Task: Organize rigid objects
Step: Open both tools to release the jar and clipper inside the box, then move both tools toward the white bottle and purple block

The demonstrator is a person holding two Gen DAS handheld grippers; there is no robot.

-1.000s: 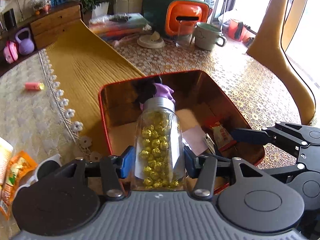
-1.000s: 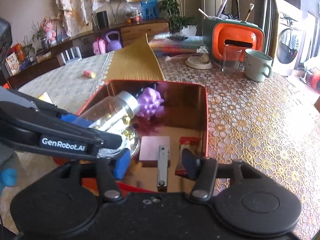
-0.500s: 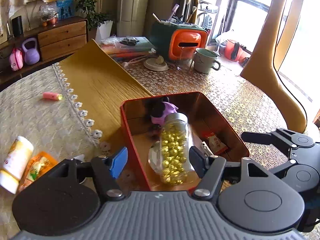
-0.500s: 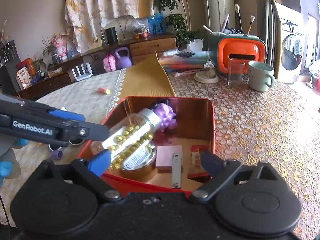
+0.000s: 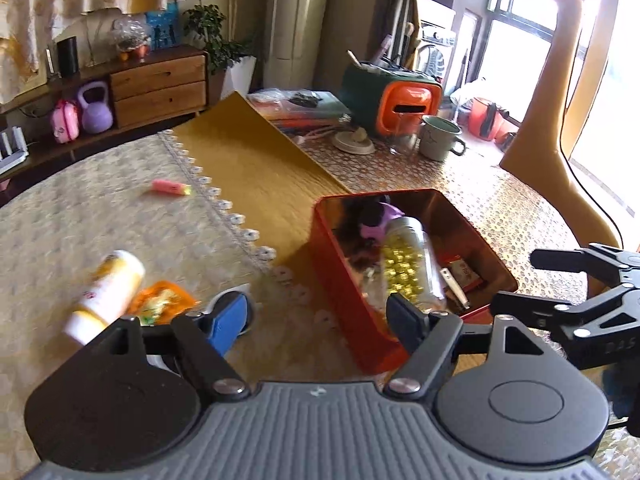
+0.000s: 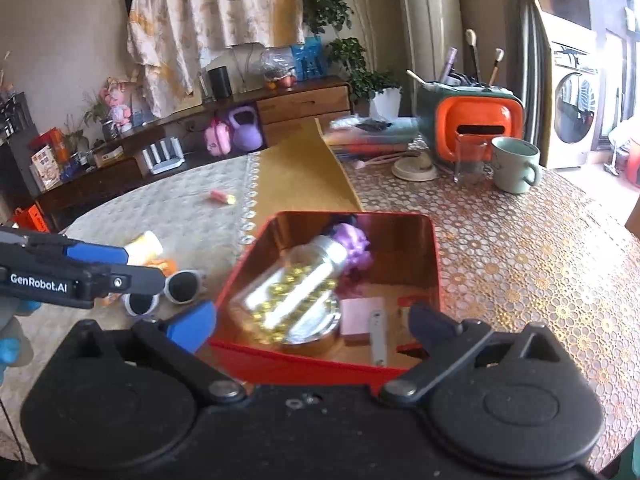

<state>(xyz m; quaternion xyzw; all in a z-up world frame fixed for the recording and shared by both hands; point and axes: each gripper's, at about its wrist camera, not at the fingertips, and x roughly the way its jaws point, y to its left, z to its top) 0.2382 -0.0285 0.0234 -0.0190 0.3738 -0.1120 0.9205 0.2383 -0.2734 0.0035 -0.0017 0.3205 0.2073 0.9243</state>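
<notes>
Red tin: holds a clear jar of gold pellets lying on its side, cap against a purple toy; also a pink pad and nail clipper. Left gripper: spread, empty, left of the tin. Right gripper: spread, empty, at the tin's near rim. On the cloth: white tube, orange packet, sunglasses, pink marker.

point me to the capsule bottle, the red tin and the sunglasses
capsule bottle point(image 6: 296, 296): right wrist view, on its clear body over the gold capsules.
red tin point(image 5: 344, 300): left wrist view, on its outer left wall.
sunglasses point(image 6: 182, 286): right wrist view, on the dark lens nearer the tin.
</notes>
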